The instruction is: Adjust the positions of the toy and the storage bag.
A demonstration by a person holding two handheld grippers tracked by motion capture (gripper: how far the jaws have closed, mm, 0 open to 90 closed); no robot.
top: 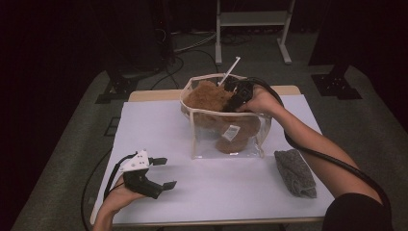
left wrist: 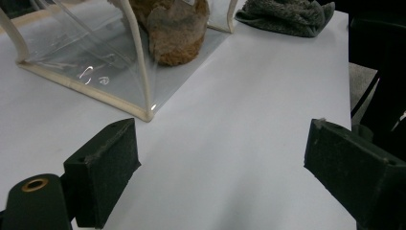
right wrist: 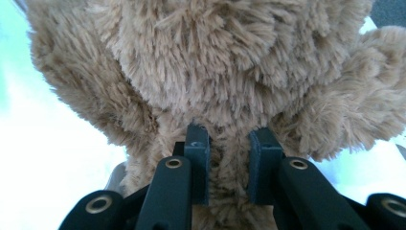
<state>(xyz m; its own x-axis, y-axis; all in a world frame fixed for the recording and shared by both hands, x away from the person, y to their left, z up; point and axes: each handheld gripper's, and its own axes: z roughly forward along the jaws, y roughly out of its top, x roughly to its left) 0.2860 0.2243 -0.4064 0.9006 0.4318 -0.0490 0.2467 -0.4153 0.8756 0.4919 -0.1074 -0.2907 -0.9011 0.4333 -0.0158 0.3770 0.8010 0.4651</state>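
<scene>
my right tool (right wrist: 229, 165) pinches the plush bear (right wrist: 225, 72) inside the clear bag (top: 197, 139); i'd push it down gently. my left tool (top: 161, 172) rests spread on the desk (top: 216, 192).

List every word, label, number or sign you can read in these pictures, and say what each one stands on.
No text can be read anywhere.
The small white tag on the brown plush bear, seen through the clear bag in the high view, carries dark print, too small and blurred to read.
The grey cloth, the white table top and the left gripper show no lettering.
</scene>
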